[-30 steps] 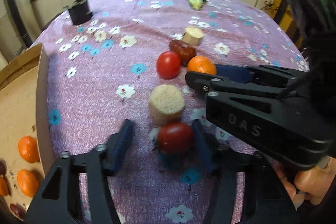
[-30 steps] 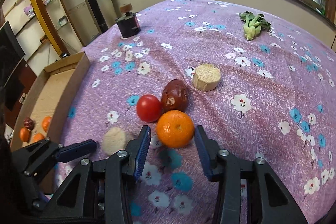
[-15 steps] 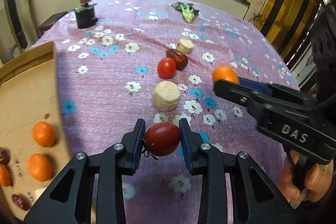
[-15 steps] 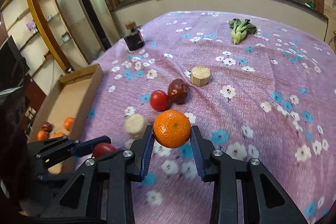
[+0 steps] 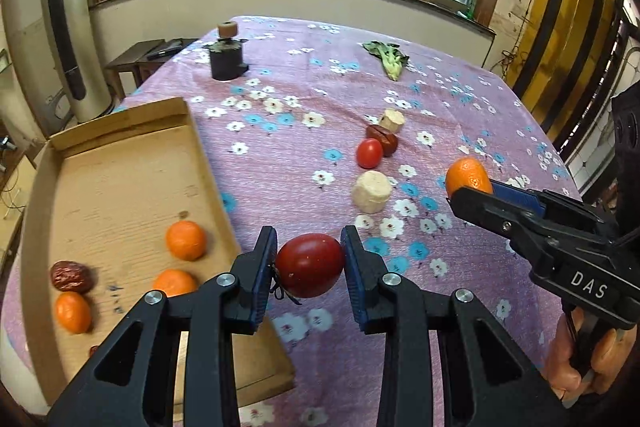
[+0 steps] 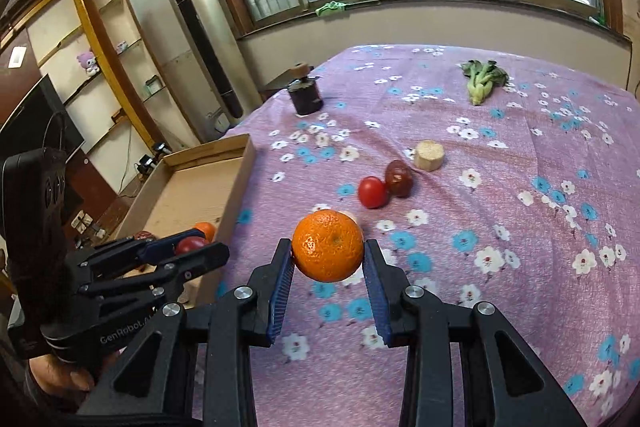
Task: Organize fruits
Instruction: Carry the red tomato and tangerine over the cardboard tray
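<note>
Left gripper (image 5: 308, 265) is closed on a dark red tomato (image 5: 309, 265), which sits between its two blue pads and is lifted above the counter (image 5: 304, 75), close to the right wall of the cardboard tray (image 5: 210, 163). Right gripper (image 6: 328, 259) is also closed, and it holds an orange (image 6: 328, 245) between its pads, in the air over the purple flowered cloth that covers the counter. In the left wrist view the right gripper comes in from the right side with the orange at its tip, and a part of the person's hand (image 5: 576, 359) is seen under it. In the right wrist view the left gripper is at the lower left, with the dark red tomato just visible between its fingers, near the tray. Inside the tray there are already three small oranges (image 5: 186, 240) and a wrinkled red date (image 5: 72, 275), lying near its lower left part. On the counter, a smaller bright red tomato (image 5: 369, 153) lies touching another dark red date (image 5: 384, 139), and a pale cork-like cylinder (image 5: 392, 119) stands just behind them. A second pale cylinder (image 5: 372, 186) lies nearer, between the red tomato and the left gripper. Farther away, a dark jar with a round stopper (image 5: 226, 57) stands near the far left edge, and a green leafy vegetable (image 5: 390, 59) lies near the far right.
</note>
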### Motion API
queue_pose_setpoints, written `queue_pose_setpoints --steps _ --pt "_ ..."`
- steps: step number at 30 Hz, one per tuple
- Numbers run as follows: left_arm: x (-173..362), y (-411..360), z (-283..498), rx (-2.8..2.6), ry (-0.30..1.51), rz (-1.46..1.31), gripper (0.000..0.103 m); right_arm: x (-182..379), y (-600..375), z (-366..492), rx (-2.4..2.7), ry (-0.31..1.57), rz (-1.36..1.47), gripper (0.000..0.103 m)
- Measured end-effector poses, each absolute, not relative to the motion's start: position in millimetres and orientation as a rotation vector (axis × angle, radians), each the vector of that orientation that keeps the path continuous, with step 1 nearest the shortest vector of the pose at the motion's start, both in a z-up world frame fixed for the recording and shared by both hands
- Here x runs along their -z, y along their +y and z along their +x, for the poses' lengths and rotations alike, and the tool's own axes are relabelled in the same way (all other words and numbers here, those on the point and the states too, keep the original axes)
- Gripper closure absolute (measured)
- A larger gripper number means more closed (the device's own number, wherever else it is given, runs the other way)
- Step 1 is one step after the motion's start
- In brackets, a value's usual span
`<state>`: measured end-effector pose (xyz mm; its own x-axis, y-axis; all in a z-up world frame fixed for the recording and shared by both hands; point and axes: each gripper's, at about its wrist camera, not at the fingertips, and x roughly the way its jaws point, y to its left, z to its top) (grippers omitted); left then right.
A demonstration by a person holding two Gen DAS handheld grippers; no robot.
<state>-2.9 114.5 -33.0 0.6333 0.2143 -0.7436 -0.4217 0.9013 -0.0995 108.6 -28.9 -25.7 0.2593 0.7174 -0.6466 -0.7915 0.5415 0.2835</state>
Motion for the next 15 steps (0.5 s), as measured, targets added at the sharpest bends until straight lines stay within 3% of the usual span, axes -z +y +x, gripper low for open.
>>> queue_pose_setpoints --steps 15 --pt "28 132 -32 -0.421 0.782 -0.294 0.073 17 -12 80 -1.072 0.796 -0.126 0.067"
